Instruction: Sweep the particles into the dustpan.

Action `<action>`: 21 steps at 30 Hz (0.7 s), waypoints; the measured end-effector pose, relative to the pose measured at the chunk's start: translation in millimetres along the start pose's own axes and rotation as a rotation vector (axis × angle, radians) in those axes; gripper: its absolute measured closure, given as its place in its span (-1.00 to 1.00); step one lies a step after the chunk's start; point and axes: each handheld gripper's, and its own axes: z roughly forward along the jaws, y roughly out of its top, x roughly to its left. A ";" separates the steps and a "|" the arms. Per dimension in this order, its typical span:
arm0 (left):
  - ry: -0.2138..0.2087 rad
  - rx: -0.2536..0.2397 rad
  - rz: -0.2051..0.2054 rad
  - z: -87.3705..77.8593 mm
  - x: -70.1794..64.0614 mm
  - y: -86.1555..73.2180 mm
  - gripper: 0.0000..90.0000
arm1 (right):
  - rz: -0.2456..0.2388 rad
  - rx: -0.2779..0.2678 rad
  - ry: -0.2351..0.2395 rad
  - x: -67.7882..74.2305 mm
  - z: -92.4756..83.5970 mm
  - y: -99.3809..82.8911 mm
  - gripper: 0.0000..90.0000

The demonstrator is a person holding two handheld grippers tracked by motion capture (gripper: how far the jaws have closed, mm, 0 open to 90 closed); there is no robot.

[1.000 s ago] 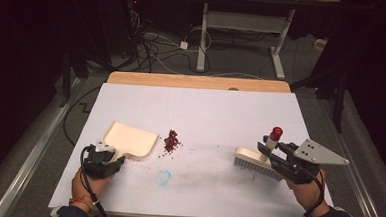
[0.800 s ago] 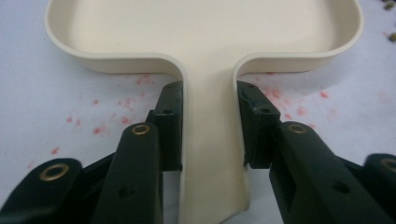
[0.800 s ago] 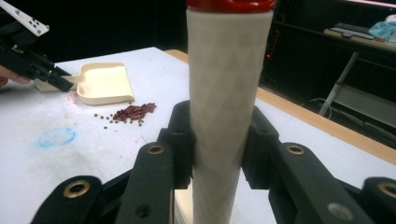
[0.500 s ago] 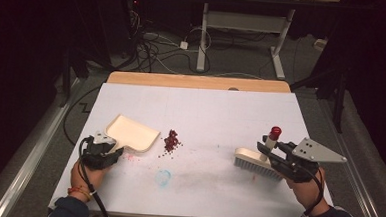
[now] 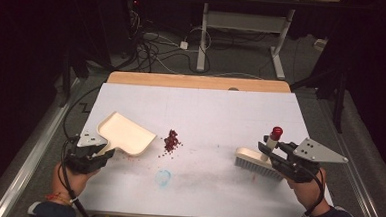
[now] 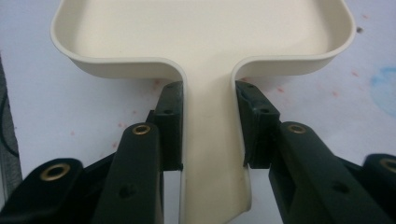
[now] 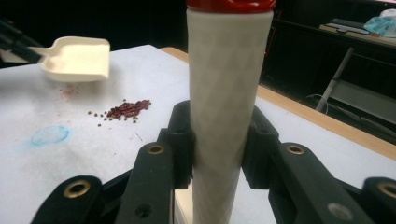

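Jaws of the left gripper (image 6: 208,126) are closed against both sides of the flat handle of a cream dustpan (image 6: 205,42), pads touching it just behind the pan's rear wall. Jaws of the right gripper (image 7: 217,140) clamp the upright white handle of a brush (image 7: 229,93), which carries a red cap at its top.

In the high view, the left gripper (image 5: 91,153) sits at the near left of the white table (image 5: 201,109), with the dustpan (image 5: 125,133) extending from it toward the centre, its open lip facing a small pile of dark red beans (image 5: 171,139). A few loose beans lie scattered just beside the pile. The right gripper (image 5: 283,161) is at the near right, the brush (image 5: 253,159) with its bristle head down at the table surface, well apart from the beans. A faint blue ring mark (image 5: 163,177) shows on the table, nearer the person than the pile. Reddish specks mark the surface near the dustpan.
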 end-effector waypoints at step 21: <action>-0.168 0.196 0.161 2.2 -39.9 -18.4 0.42 | 0.050 -0.053 0.042 19.8 120.0 50.4 0.55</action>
